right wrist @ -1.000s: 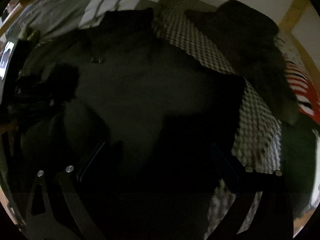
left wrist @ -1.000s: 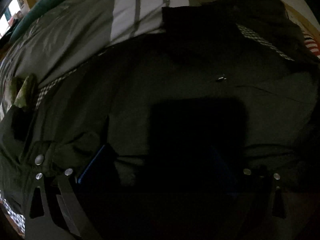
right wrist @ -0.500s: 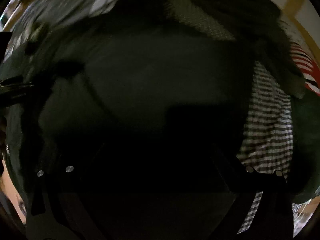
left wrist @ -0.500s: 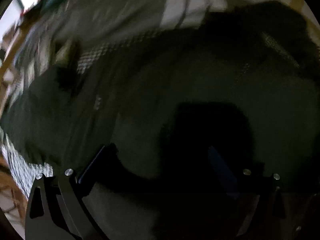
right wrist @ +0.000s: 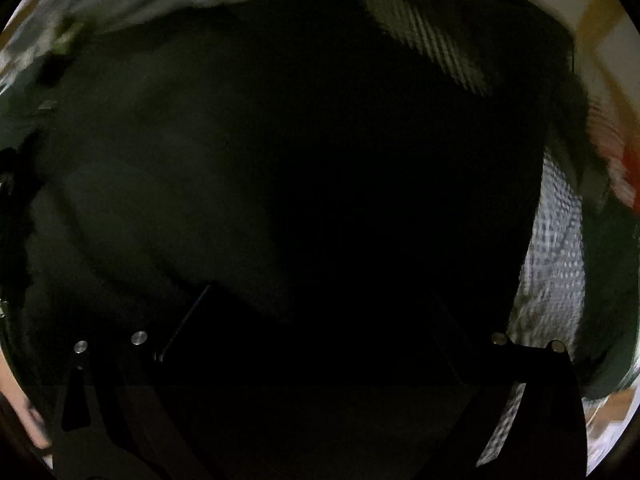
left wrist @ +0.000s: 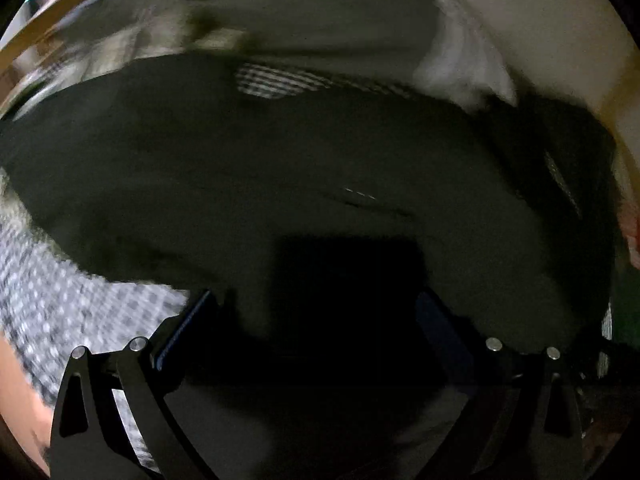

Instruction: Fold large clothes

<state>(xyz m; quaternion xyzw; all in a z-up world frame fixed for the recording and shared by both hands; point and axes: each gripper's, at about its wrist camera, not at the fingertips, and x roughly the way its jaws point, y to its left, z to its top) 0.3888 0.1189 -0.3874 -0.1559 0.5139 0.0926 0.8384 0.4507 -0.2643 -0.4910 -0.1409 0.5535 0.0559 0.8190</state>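
Note:
A large dark olive garment (left wrist: 280,168) lies spread over a checked sheet (left wrist: 60,304) on a bed and fills most of both views (right wrist: 200,160). My left gripper (left wrist: 316,300) hangs just above the garment's near edge with its fingers spread wide and nothing between them. My right gripper (right wrist: 320,300) is over the garment's dark right part; its fingers (right wrist: 184,320) look spread, with nothing seen between them. Both views are dim and motion-blurred.
A second dark garment (left wrist: 560,140) is heaped at the far right. A white striped cloth (left wrist: 460,60) and grey bedding (left wrist: 300,12) lie behind. A red-striped item (right wrist: 616,168) sits at the right edge, beside the checked sheet (right wrist: 556,248).
Both grippers have swung over the garment; the left view has turned so the checked sheet now shows at lower left. The garment looks flatter and more spread.

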